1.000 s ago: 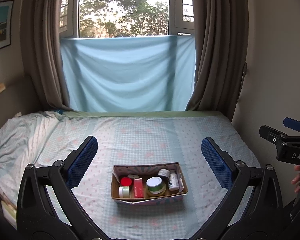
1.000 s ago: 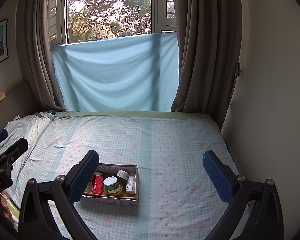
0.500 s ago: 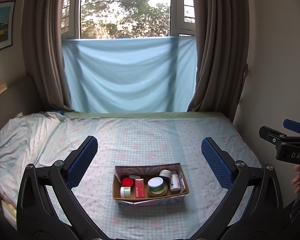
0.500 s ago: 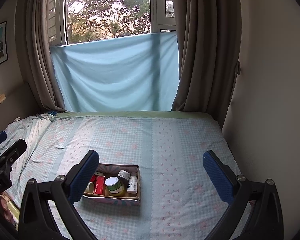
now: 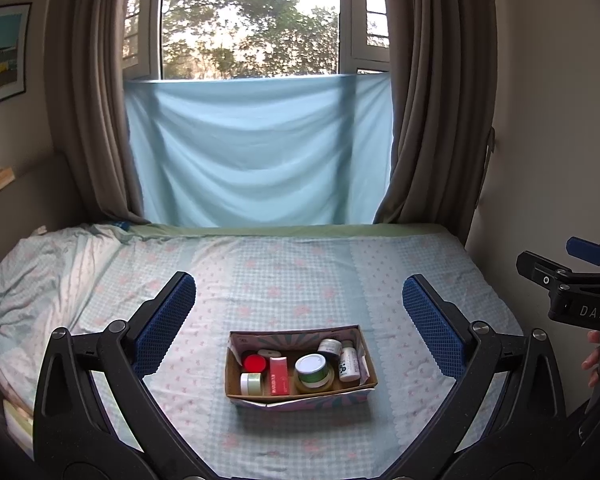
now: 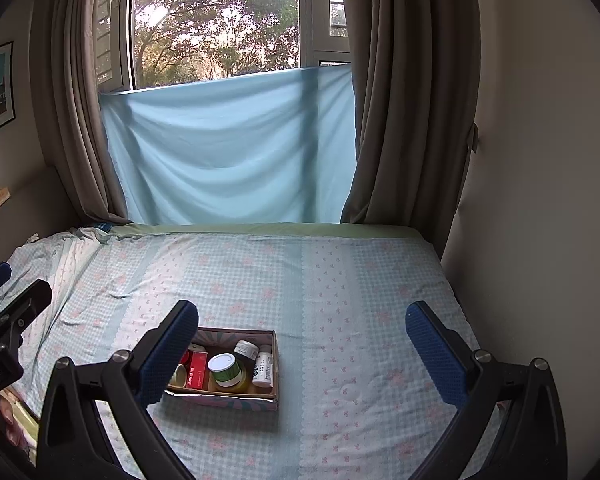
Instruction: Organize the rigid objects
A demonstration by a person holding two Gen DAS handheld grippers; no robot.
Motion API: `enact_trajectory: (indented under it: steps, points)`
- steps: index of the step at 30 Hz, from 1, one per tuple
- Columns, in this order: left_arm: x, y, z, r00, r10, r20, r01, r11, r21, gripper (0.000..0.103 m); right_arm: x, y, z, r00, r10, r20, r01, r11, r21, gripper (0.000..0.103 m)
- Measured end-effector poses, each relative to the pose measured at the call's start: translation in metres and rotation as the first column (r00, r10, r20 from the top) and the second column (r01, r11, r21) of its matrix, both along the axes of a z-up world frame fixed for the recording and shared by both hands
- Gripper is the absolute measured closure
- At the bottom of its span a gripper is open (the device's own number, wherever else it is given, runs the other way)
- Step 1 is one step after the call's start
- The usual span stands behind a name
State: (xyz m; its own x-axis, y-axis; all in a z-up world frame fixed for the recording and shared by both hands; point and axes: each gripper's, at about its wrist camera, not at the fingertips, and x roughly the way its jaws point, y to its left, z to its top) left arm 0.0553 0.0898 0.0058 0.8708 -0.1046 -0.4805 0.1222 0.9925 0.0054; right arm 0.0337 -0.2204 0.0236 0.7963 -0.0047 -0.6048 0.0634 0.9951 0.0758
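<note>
A small cardboard box (image 5: 300, 397) sits on the bed, holding a red-lidded jar (image 5: 253, 362), a red carton (image 5: 279, 376), a green jar (image 5: 311, 369), a pale green jar (image 5: 251, 383) and a white bottle (image 5: 349, 365). My left gripper (image 5: 299, 314) is open and empty, held above and behind the box. My right gripper (image 6: 302, 344) is open and empty; the box (image 6: 236, 398) lies below its left finger, which hides the box's left end.
The bed (image 5: 300, 272) has a pale blue patterned sheet, rumpled at the left (image 5: 40, 272). A wall (image 6: 540, 240) borders the bed's right side. Brown curtains and a blue cloth (image 5: 256, 152) hang at the window behind.
Both views have drifted slightly; the box sits a little to the right in both views. Both grippers stay open and empty.
</note>
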Motion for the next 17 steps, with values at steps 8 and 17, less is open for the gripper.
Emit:
enact_trajectory:
  steps: [8, 17]
  points:
    - [-0.004, -0.006, 0.002, 1.000, -0.002, 0.025, 0.002, 1.000, 0.018, 0.000, -0.003, -0.004, 0.001, 1.000, -0.013, 0.006, 0.013, 1.000, 0.000, 0.000]
    - [-0.012, -0.014, 0.006, 0.995, 0.011, 0.096, -0.016, 0.999, 0.044, 0.000, -0.003, -0.005, 0.002, 1.000, -0.014, 0.001, 0.014, 1.000, 0.002, 0.000]
